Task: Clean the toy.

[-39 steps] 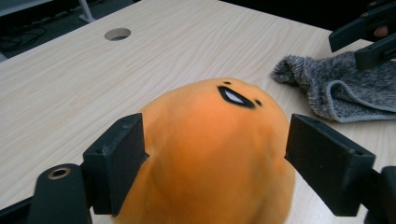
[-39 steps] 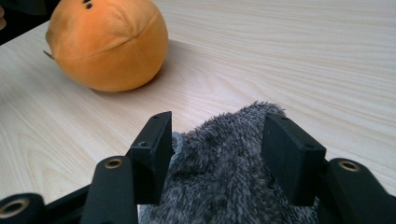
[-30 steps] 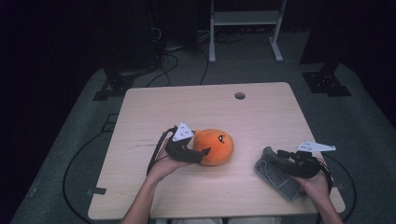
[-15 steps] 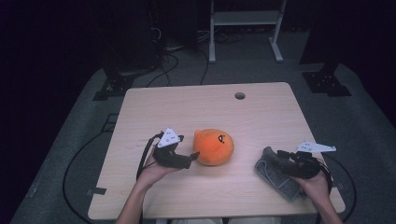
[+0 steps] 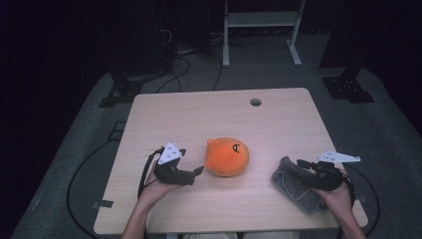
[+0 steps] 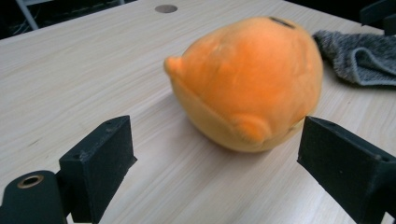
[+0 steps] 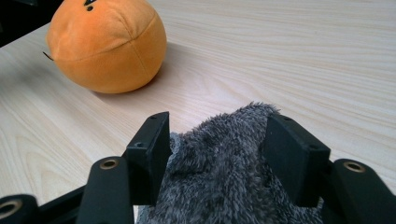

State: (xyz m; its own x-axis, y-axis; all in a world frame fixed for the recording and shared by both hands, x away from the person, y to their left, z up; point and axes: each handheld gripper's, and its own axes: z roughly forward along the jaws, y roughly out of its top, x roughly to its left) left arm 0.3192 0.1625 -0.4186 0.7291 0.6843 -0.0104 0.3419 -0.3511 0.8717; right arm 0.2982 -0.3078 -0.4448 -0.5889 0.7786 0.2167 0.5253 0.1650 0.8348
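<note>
The orange plush toy (image 5: 227, 156) is lying at the centre of the high view, on the wooden table (image 5: 199, 114), with the left gripper (image 5: 195, 173) sitting just to its left, jaws spread wide and holding nothing. To take it well, I judge the jaws should be sliding forward until the toy's rounded body is sitting between them, then closing gently across its widest part. The toy is looking soft and squat, with small nubs and a dark stitched mark. At lower right, the right gripper (image 5: 297, 169) is straddling a grey fuzzy cloth (image 5: 294, 188), its jaws part open against the fabric; whether they are pinching it, I cannot tell.
</note>
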